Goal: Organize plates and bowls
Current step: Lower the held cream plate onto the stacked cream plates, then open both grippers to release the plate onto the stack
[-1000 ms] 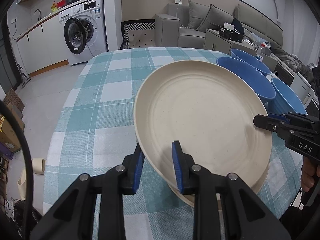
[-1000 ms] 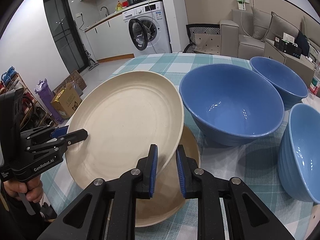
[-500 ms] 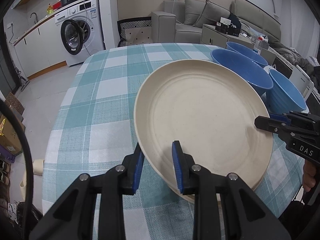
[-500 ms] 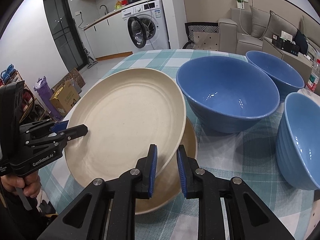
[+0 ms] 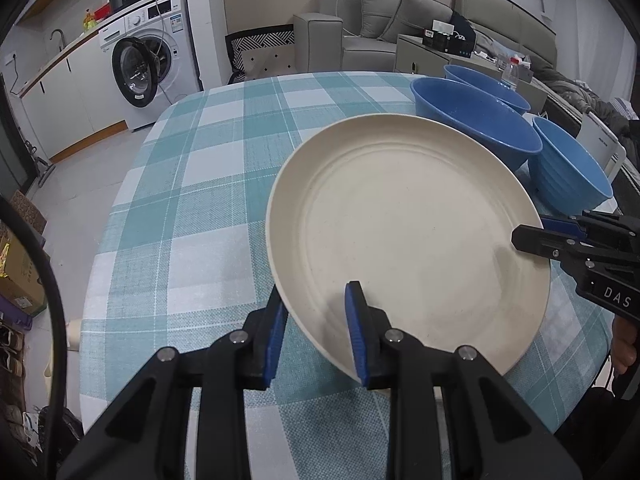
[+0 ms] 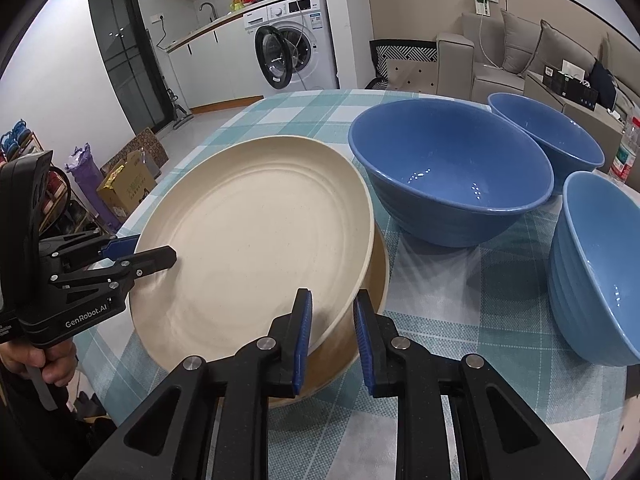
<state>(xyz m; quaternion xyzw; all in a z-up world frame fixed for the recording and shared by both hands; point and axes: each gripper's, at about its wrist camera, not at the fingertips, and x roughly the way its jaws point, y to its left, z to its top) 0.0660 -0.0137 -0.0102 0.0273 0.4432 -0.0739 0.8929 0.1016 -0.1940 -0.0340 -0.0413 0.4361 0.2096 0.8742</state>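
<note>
Above a second plate [image 6: 374,280], cream plate [image 5: 408,236] tilted, far rim higher, both grippers [image 5: 316,328] [image 6: 330,336] seemingly clamping opposite rims.

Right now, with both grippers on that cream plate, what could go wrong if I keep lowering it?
1. The top plate sits tilted and off-centre over the lower plate; letting go unevenly may make it slide.
2. The left gripper and right gripper pinch only thin rim edges, so the grip could slip.
3. The big blue bowl stands close beside the plates; a sideways shift might knock it.
</note>
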